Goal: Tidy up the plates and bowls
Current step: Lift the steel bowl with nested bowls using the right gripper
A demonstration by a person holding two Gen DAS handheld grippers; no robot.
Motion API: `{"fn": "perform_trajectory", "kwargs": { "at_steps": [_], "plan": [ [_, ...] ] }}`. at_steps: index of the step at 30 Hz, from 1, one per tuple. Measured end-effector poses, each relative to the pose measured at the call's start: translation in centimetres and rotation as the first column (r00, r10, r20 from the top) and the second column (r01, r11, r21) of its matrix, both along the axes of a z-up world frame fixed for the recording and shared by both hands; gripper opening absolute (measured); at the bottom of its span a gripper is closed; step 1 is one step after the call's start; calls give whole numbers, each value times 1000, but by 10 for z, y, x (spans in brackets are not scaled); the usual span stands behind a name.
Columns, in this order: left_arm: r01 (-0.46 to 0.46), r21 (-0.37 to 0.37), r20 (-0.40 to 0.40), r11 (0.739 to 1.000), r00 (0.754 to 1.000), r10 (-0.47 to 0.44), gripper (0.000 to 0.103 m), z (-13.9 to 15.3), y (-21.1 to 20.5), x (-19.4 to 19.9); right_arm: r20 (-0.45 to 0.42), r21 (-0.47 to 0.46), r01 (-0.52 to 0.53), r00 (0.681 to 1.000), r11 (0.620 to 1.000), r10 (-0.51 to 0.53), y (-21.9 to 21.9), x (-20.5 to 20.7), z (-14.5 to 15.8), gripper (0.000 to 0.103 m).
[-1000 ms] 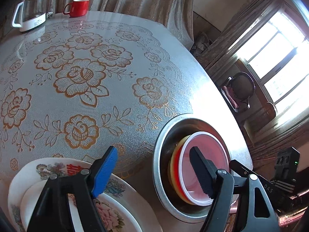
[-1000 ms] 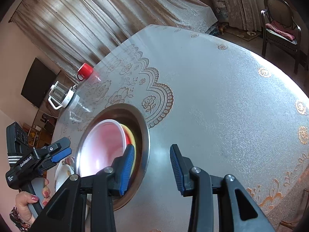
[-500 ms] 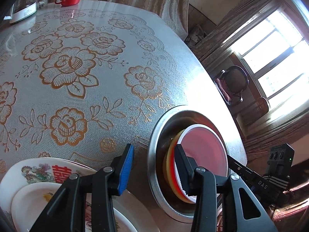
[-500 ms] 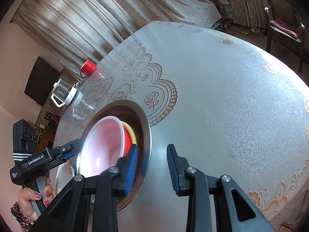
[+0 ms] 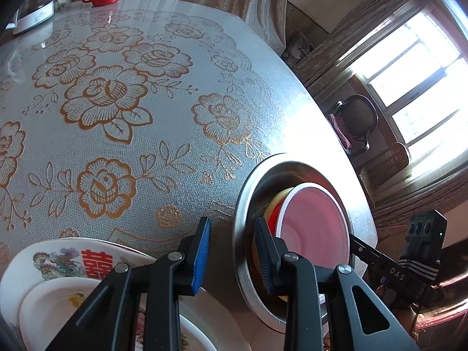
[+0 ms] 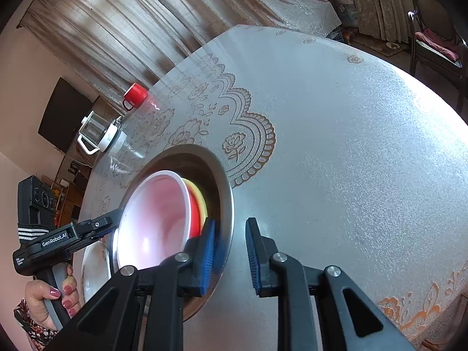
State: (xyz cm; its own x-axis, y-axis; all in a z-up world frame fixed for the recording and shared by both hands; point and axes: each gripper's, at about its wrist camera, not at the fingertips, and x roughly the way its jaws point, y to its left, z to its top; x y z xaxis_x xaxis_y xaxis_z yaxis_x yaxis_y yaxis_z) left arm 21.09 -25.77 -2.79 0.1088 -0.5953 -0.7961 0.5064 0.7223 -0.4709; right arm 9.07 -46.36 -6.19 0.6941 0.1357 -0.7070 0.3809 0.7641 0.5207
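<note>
Two grippers close their jaws on opposite rims of the big metal bowl (image 5: 298,163) on the tabletop (image 6: 336,146): left gripper (image 5: 232,259), right gripper (image 6: 229,256). Neither pinches yet. Pink, red and yellow bowls (image 6: 163,219) sit inside it.

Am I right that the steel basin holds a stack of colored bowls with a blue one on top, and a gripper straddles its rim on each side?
Not quite: the top bowl in the steel basin is pink with a white rim, not blue, as the right wrist view shows. The rest holds: the left gripper and right gripper each straddle the rim, jaws closing.
</note>
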Motion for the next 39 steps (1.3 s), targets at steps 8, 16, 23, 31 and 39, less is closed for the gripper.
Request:
{"fn": "perform_trajectory", "kwargs": {
  "at_steps": [8, 16, 23, 31, 39],
  "plan": [
    [69, 30, -29, 997, 997, -68, 12, -13, -13, -1, -16, 18, -29, 999, 999, 29, 1, 6, -5, 19],
    [69, 45, -11, 997, 998, -69, 11, -13, -16, -5, -6, 2, -41, 999, 999, 41, 5, 8, -6, 16],
    [45, 35, 11, 998, 999, -46, 9, -10, -15, -10, -14, 2, -49, 999, 999, 49, 6, 13, -8, 11],
    [57, 15, 17, 998, 998, -57, 9, -9, -19, -21, 0, 26, -21, 1000, 999, 21, 4, 0, -10, 11],
    [55, -15, 26, 998, 998, -54, 8, -1, -19, -29, 12, 11, -13, 1000, 1000, 13, 5, -10, -2, 11]
  ]
}}
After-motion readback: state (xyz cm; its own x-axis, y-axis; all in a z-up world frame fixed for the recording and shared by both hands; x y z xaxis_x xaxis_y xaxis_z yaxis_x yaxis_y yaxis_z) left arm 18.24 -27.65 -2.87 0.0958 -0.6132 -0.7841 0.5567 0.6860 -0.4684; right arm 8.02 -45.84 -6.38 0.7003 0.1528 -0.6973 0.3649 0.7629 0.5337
